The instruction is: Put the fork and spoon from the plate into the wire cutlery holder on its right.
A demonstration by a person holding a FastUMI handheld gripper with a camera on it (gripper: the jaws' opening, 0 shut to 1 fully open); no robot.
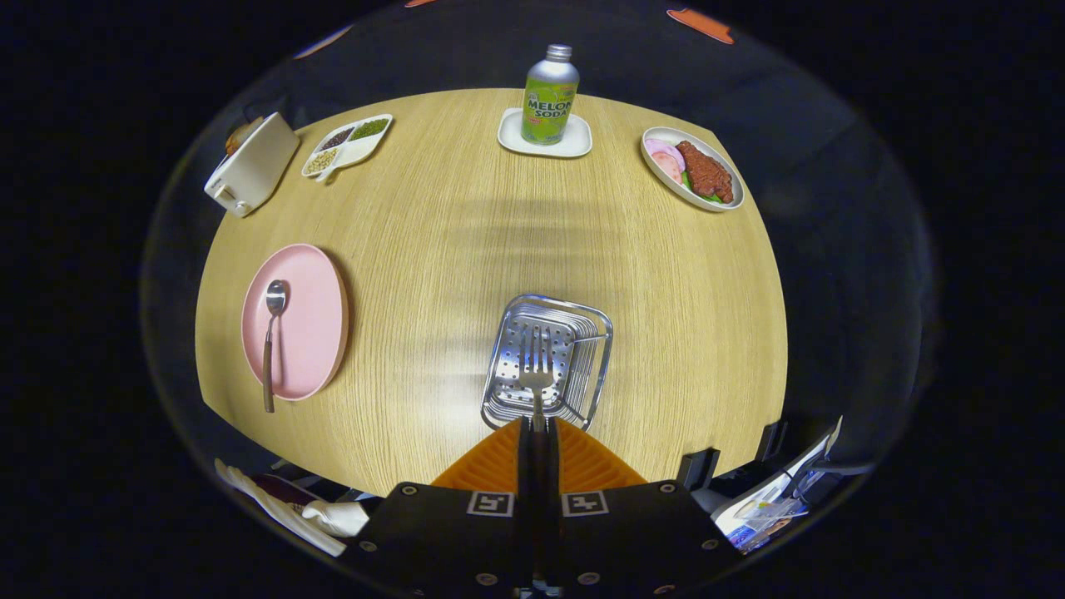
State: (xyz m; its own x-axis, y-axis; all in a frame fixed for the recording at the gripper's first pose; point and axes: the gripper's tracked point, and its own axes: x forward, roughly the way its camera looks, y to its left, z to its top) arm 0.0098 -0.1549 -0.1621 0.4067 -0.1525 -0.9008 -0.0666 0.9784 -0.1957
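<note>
Your gripper (538, 426) had its two orange fingers (487, 466) pressed together on the handle of the fork (536, 374), so the jaws were closed and gripping it. The fork stuck straight out ahead of the fingertips, tines pointing away from you, and hung over the near half of the metal holder (599, 366). Whether the tines touched the holder's perforated floor, you could not tell from this view.

The holder sat on the wooden table (466, 241) near its front edge, roughly midway along that edge. The pink plate (316, 316) lay well to the left of it, close to the table's left edge. The spoon (271, 333) rested on that plate, bowl toward the far side, its handle reaching past the plate's near rim toward the front-left corner.

Further out, along the back edge, a soda bottle (550, 96) stood upright on a small white coaster (578, 140) at the middle. Toward the back-right corner lay an oval dish of meat and sliced food (692, 169). Near the back-left corner a divided white dish of beans (346, 143) sat beside a white toaster (251, 165) at the corner itself
</note>
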